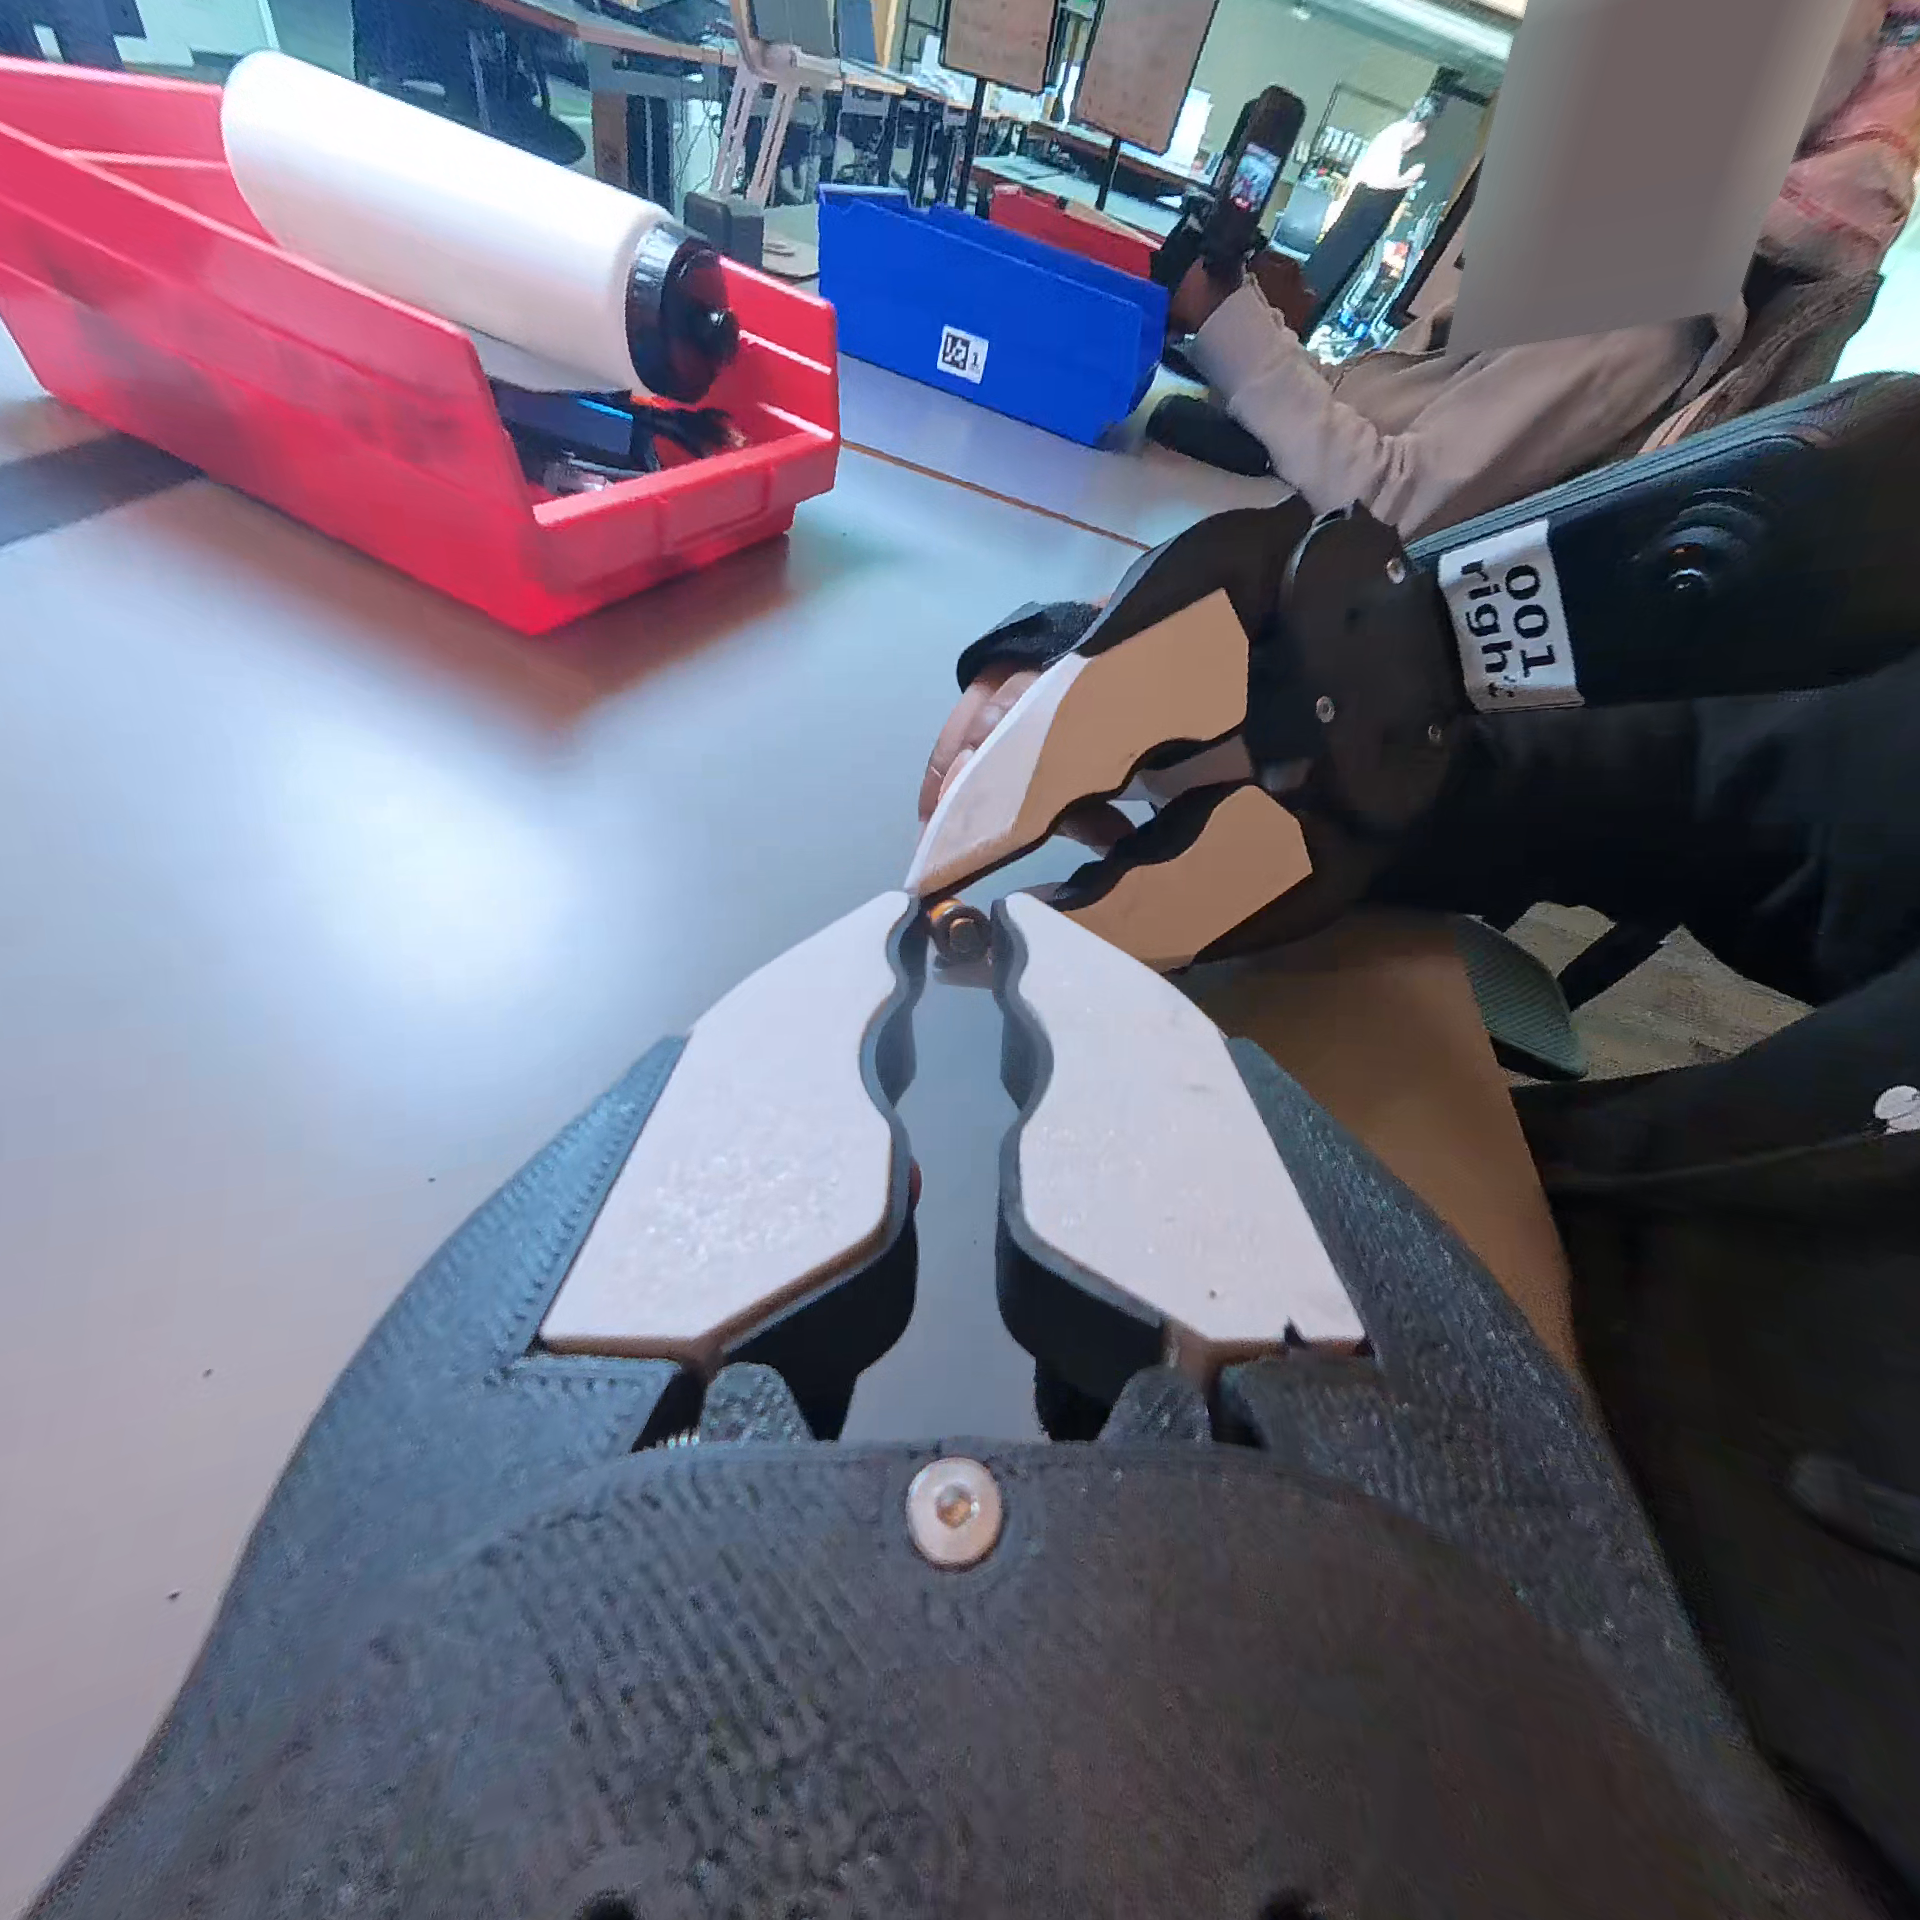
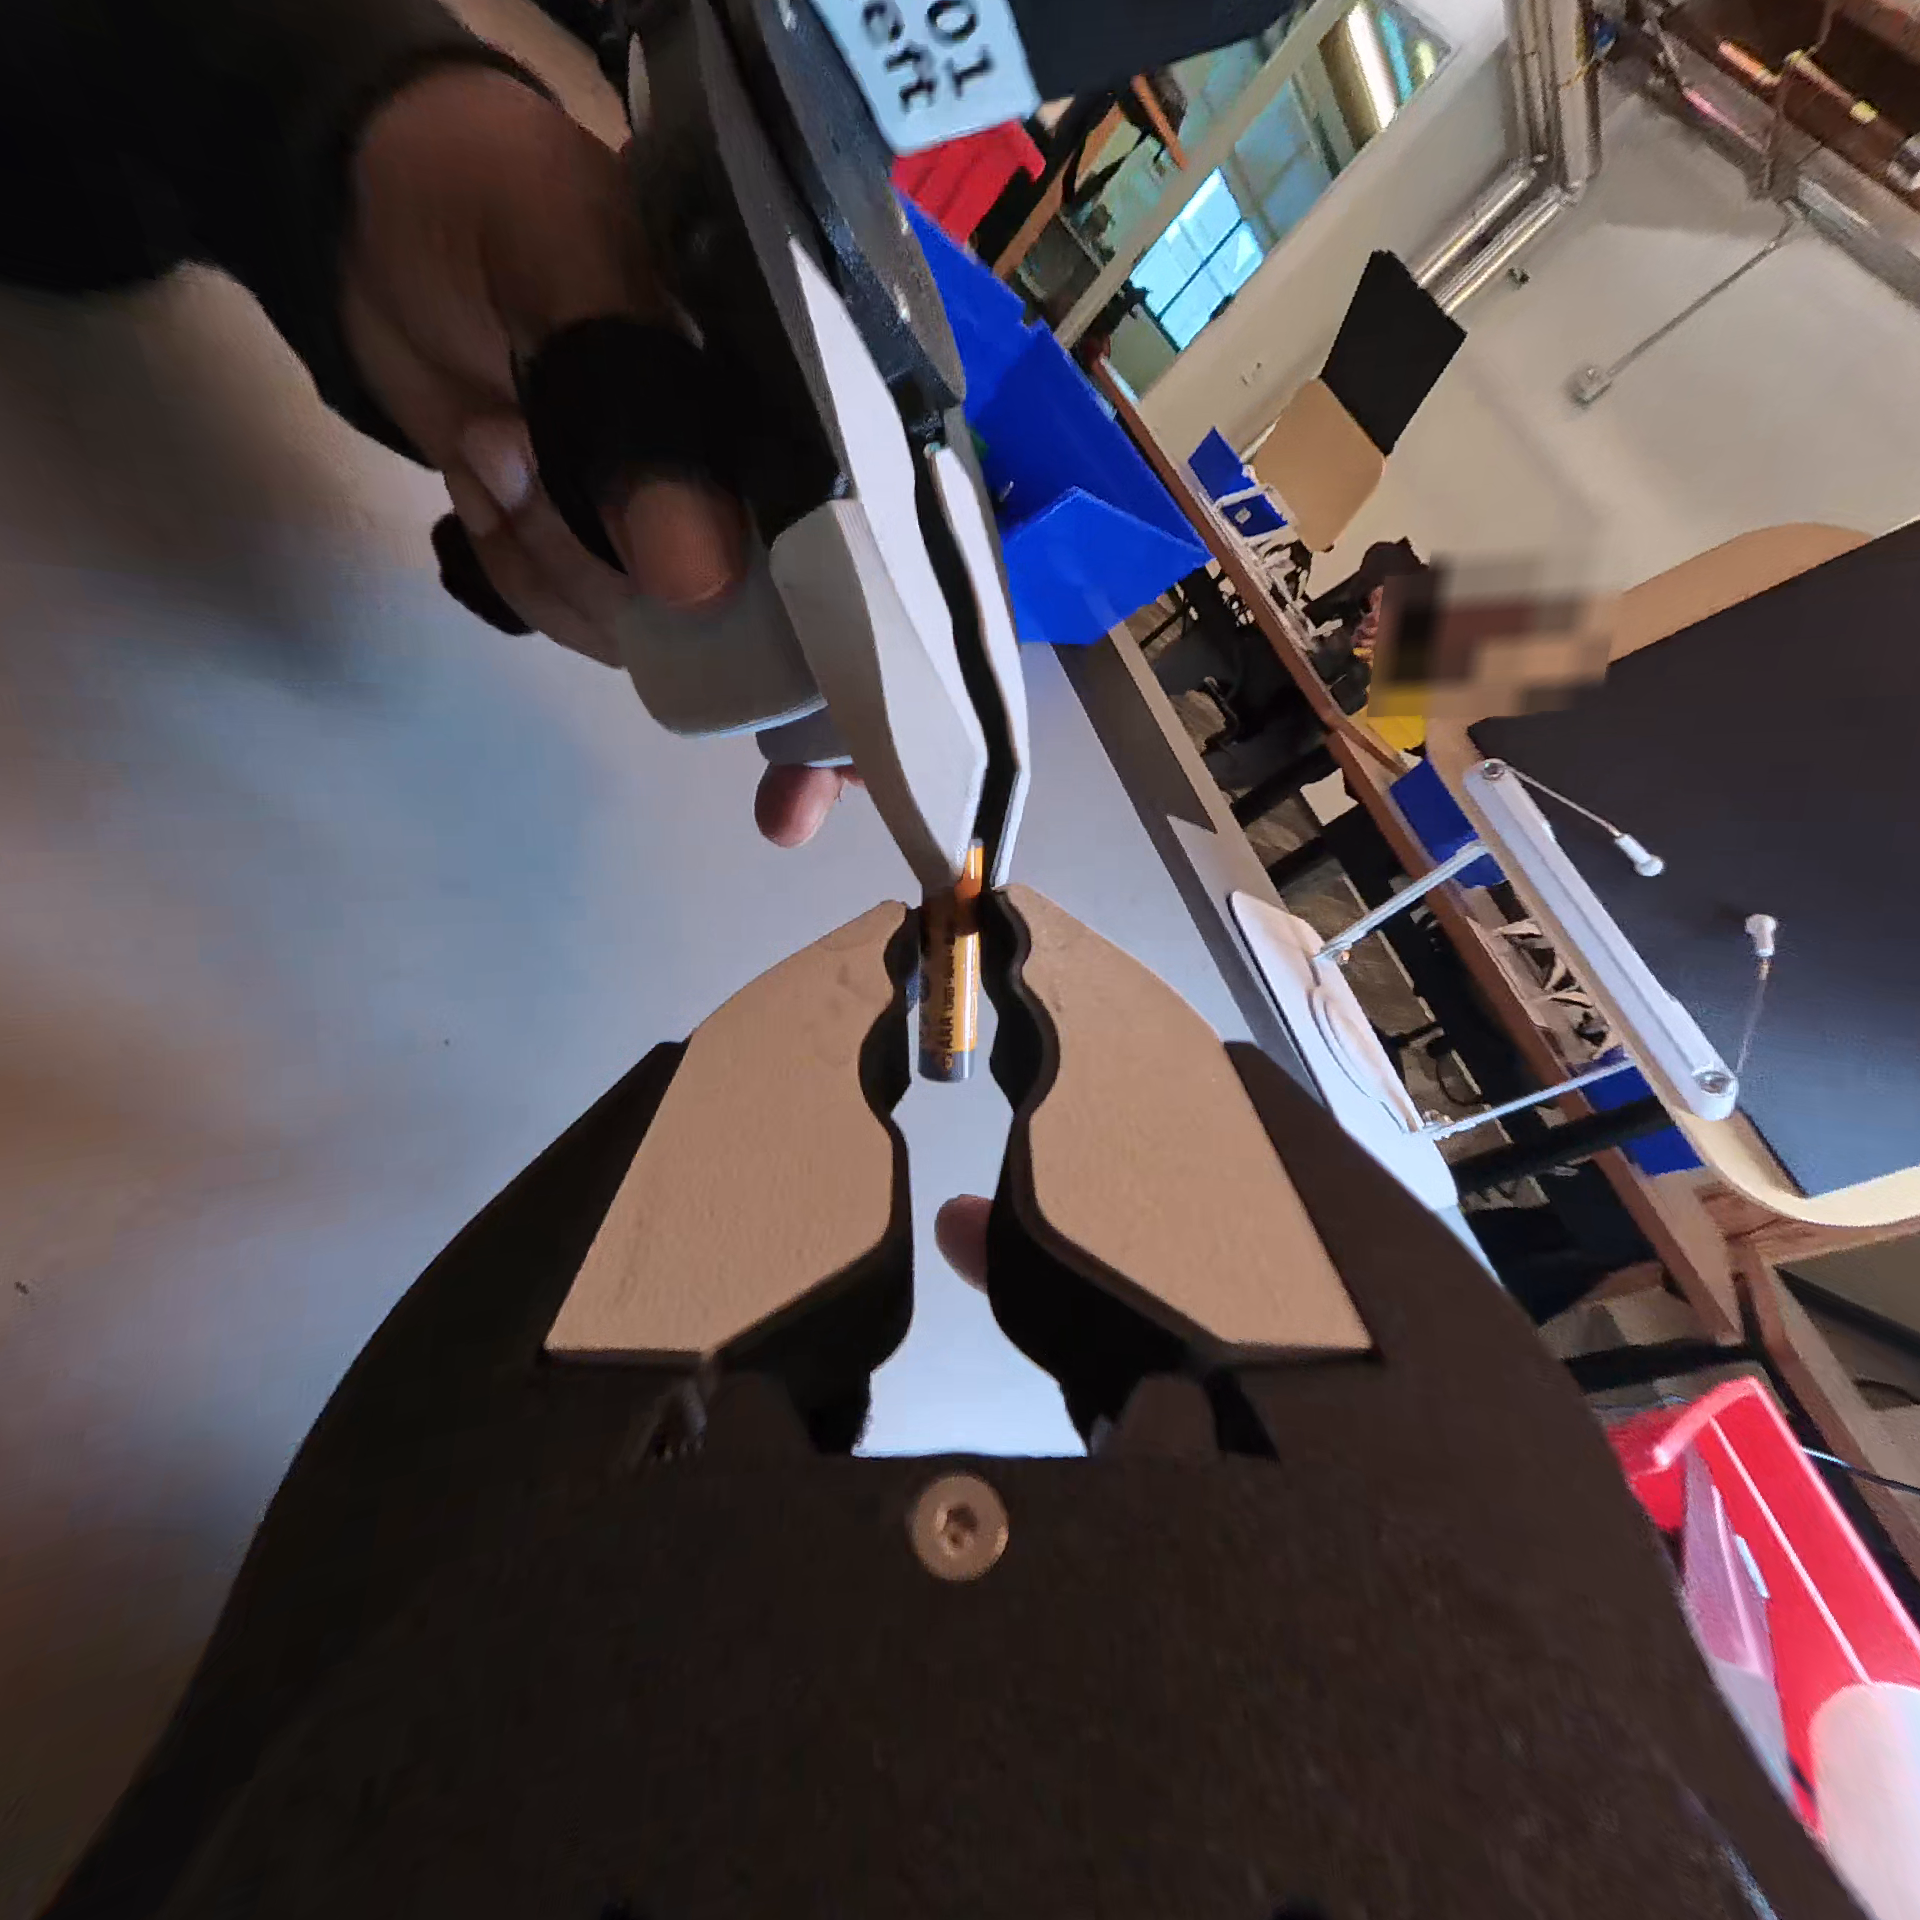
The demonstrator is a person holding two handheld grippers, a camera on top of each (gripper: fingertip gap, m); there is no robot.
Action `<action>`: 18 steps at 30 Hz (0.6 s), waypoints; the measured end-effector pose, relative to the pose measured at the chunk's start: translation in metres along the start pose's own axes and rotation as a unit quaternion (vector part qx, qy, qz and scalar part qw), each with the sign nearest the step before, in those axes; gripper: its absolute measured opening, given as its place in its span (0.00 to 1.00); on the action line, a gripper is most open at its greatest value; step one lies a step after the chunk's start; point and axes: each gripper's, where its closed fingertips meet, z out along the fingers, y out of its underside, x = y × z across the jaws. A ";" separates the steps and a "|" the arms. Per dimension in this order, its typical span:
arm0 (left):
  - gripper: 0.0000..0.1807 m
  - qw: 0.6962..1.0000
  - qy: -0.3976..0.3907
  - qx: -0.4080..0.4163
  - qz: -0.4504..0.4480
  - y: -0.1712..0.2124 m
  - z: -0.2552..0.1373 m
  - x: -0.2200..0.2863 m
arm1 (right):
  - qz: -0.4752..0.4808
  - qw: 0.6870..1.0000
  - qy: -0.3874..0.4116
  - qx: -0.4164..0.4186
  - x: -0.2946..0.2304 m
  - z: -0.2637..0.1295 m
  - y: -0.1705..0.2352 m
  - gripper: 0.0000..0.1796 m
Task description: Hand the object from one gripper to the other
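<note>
Two grippers, battery lengthwise between them

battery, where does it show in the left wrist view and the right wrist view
Left wrist view: battery seen end-on, just above centre, between the left claw's tips.
Right wrist view: battery seen lengthwise, centre, between both claws' tips.
Shared landmark: blue bin on the table behind.

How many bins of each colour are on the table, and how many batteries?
Red bins: 1
Blue bins: 1
Batteries: 1, pinched by both the left hand-held gripper and the right hand-held gripper
Total: 3
</note>
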 end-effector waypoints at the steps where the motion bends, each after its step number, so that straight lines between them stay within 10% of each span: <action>1: 0.06 1.000 0.007 0.009 -0.004 -0.004 -0.002 0.001 | 0.016 1.000 0.002 0.015 0.003 -0.002 -0.004 0.06; 8: 0.06 0.978 0.123 0.114 -0.119 -0.035 -0.022 0.009 | 0.164 0.979 -0.023 0.116 0.020 -0.015 -0.026 0.17; 18: 0.06 0.967 0.148 0.127 -0.166 -0.036 -0.022 0.008 | 0.154 0.980 -0.016 0.124 0.021 -0.019 -0.033 0.06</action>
